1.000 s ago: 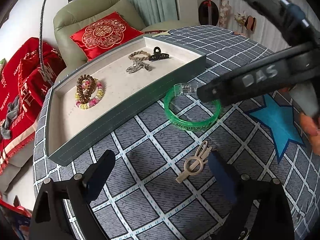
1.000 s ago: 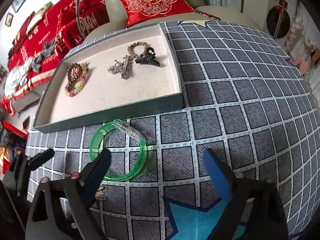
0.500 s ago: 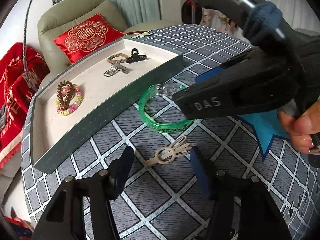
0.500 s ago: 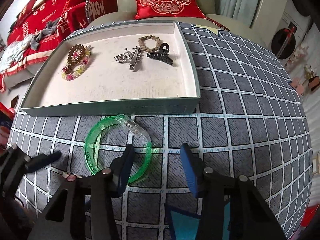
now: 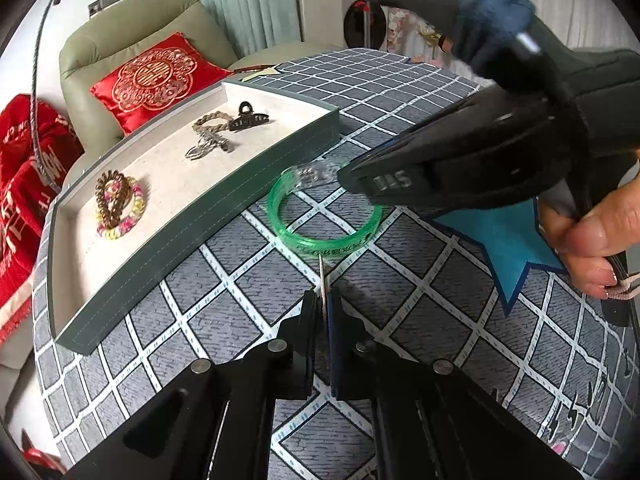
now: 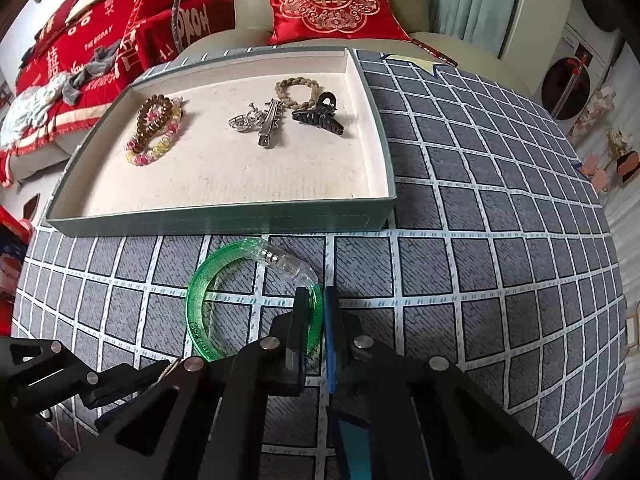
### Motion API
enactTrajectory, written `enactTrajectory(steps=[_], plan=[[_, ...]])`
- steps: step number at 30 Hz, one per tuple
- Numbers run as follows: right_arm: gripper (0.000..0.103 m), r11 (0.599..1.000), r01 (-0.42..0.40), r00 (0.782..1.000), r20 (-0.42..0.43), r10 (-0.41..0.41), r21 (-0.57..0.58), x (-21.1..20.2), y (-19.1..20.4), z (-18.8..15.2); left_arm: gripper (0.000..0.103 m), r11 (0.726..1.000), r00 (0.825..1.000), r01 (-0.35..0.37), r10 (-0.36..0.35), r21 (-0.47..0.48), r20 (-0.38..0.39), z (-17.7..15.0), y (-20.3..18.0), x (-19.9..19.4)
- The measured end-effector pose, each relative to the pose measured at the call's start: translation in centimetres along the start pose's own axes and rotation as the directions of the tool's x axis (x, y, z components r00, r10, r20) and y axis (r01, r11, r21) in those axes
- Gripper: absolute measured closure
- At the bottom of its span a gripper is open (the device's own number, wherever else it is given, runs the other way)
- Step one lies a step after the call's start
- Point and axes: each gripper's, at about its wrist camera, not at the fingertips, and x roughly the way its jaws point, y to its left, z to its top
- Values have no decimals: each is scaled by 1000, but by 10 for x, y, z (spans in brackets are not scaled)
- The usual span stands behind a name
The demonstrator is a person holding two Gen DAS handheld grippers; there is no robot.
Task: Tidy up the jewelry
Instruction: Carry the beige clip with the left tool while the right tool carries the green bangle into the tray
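A green translucent bangle [image 6: 208,280] with a clear clasp lies on the checked cloth in front of the grey tray [image 6: 224,220]. My right gripper [image 6: 314,312] is shut on the bangle's right rim; it also shows in the left wrist view [image 5: 352,182], over the bangle [image 5: 320,240]. My left gripper [image 5: 325,304] is shut on a thin beige hair clip [image 5: 321,276], seen edge-on between the pads. The tray [image 5: 200,216] holds a brown coil tie and bead bracelet [image 6: 154,128], a silver clip [image 6: 260,120], a braided tie [image 6: 296,90] and a black claw clip [image 6: 320,116].
The round table carries a grey checked cloth with a blue star [image 5: 508,240]. A sofa with a red cushion [image 6: 328,4] stands behind the tray. Red fabric [image 6: 80,40] lies to the left. The left gripper's body shows at the lower left of the right wrist view [image 6: 80,380].
Both grippers have closed. The left one shut on the beige hair clip, which now stands edge-on between its pads. The right one moved in and shut on the bangle's rim.
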Motion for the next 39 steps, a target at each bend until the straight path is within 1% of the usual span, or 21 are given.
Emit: enactTrajectory(steps=[4,8,13,20,25,31,34,39], plan=[[95,1000,-8,1000,27,8,15,-10,-2,-2,84,998,1000,13,-12,-57,9,-2,10,-6],[95,999,-26,998,49,24,35,-22,-6,-3,84,994,1000,10,-8,-107,20,-2,20,-13],[95,997,-51,997,69,47,53,-34,-10,-4,84,990,999,-4,11,-143,49,0,29,-28],[95,994,-85,992,104,77,72,-55,-12,-1,84,978,994,-23,44,-207,97,11,50,-45],[95,993,-96,988,131,86,68,-65,-5,14,84,967,988,-50,84,-249,131,20,71,-53],[95,992,-103,986,141,92,69,-61,4,38,84,947,979,-73,127,-312,157,32,105,-57],[95,991,-110,986,134,100,73,-51,9,52,84,939,976,-93,152,-332,156,38,120,-52],[95,992,-101,988,122,92,69,-32,20,71,84,929,976,-116,172,-352,131,47,142,-34]])
